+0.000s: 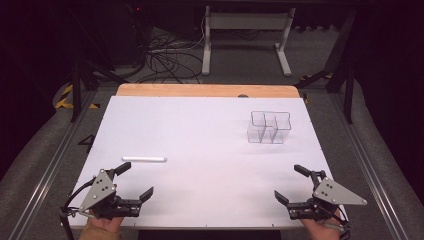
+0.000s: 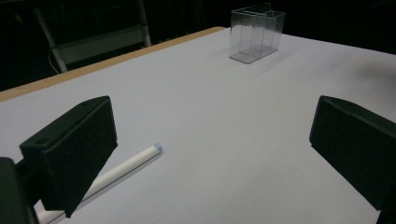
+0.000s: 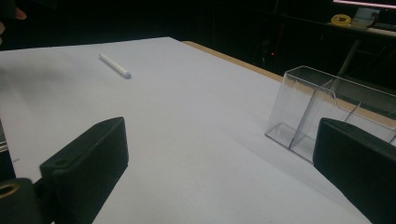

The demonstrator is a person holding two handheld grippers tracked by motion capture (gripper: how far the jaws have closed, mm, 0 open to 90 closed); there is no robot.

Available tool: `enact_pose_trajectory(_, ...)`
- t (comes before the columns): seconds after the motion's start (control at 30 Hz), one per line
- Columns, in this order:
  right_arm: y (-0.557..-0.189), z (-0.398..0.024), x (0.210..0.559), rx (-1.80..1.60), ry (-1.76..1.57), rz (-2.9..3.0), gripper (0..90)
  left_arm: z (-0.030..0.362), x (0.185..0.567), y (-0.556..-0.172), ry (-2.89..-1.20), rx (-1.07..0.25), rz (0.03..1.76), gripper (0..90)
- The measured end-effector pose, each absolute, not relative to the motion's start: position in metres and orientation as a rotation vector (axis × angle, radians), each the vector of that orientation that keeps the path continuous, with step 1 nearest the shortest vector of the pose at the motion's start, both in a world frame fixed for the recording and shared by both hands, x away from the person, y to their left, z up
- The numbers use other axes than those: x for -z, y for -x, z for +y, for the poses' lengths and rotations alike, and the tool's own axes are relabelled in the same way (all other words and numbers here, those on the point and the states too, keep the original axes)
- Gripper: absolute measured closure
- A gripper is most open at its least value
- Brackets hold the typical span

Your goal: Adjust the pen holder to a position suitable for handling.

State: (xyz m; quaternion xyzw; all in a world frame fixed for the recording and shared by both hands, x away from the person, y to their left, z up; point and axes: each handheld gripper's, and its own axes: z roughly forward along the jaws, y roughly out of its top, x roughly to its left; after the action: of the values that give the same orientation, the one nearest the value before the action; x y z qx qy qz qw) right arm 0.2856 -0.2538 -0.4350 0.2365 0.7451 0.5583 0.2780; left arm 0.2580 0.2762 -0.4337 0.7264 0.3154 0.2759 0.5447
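A white stick (image 1: 144, 159) lies flat on the white table (image 1: 200, 150), left of centre. It shows as a white stick (image 2: 122, 165) partly behind the left jaw, and small and far as a white stick (image 3: 115, 65). A clear divided container (image 1: 269, 127) stands empty at the back right; the same clear container (image 2: 256, 34) (image 3: 327, 112) stands ahead of each gripper. My left gripper (image 1: 137, 181) is open near the front left edge, just short of the stick. Open too, my right gripper (image 1: 290, 182) hovers at the front right with nothing between its jaws.
A wooden strip (image 1: 207, 90) borders the table's far edge. Beyond it stand a white frame (image 1: 245, 30) and loose cables (image 1: 165, 60) on the floor. Metal rails (image 1: 50, 160) run along both sides of the table.
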Motion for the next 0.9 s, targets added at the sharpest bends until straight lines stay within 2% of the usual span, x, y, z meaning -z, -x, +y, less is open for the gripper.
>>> enact_pose_trajectory(0.33,-0.286,-0.251,0.435,-1.475,-0.618,2.022,9.4,0.274,0.433,-0.255,-1.744,-0.683,0.731,1.8)
enact_pose_trajectory(0.7,-0.286,-0.248,0.431,-1.432,-0.608,2.042,10.2,0.272,0.433,-0.254,-1.748,-0.691,0.738,3.0)
enact_pose_trajectory(0.9,-0.296,-0.246,0.417,-1.449,-0.620,2.058,10.3,0.273,0.434,-0.256,-1.743,-0.684,0.745,3.4)
